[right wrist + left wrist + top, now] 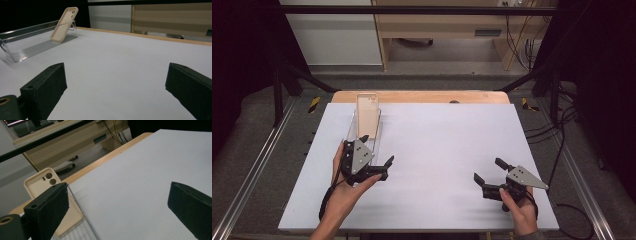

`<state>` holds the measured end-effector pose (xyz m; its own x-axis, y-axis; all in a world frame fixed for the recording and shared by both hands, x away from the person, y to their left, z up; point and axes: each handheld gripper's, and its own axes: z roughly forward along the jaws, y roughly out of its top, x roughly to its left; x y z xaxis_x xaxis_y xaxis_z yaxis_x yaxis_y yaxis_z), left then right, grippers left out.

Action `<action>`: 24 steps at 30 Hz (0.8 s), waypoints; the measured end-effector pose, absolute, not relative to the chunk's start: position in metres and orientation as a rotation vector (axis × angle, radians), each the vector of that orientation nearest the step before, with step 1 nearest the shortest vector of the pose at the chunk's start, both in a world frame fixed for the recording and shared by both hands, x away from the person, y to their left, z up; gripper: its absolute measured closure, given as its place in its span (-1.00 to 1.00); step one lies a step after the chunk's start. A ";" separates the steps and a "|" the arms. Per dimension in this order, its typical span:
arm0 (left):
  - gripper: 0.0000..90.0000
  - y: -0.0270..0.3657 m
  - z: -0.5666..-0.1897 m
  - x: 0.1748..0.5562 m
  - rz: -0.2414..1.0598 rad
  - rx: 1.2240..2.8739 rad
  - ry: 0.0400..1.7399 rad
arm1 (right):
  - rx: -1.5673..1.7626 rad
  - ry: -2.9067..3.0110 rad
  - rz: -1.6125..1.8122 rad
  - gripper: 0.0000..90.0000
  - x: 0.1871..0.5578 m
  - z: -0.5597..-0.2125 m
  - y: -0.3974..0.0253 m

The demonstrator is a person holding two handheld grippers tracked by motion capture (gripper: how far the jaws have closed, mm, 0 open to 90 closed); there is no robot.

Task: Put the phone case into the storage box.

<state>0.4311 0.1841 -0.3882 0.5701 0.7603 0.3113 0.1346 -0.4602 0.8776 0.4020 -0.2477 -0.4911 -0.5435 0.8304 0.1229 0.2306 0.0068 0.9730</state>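
A beige phone case (pixel 366 111) leans upright in the far end of a clear plastic tray (pixel 353 131) at the table's left back. My left gripper (pixel 376 150) is open at the tray's near end, with one jaw over the tray. In the left gripper view the phone case (pixel 41 183) shows beyond the left jaw, and the tray's clear wall (pixel 81 210) runs up between the jaws of the left gripper (pixel 117 210). My right gripper (pixel 489 170) stands open near the front right. Nothing lies between the jaws of the right gripper (pixel 116 87); the phone case (pixel 63 23) and the tray (pixel 32 50) are far off to its left.
A white mat (pixel 447 150) covers the table, with a wooden edge (pixel 422 96) along the back. Black frame bars and cables (pixel 562 130) stand beside the table at right. A wooden cabinet (pixel 442 25) is behind.
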 end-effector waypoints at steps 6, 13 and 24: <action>-0.93 0.201 -0.386 0.427 0.914 1.856 0.746 | 1.090 1.788 1.571 -0.92 0.402 -0.491 -0.248; -0.93 0.222 -0.383 0.423 0.930 1.770 0.763 | 1.090 1.787 1.567 -0.92 0.402 -0.492 -0.249; -0.93 0.257 -0.386 0.419 0.891 1.626 0.855 | 1.090 1.786 1.565 -0.92 0.402 -0.492 -0.249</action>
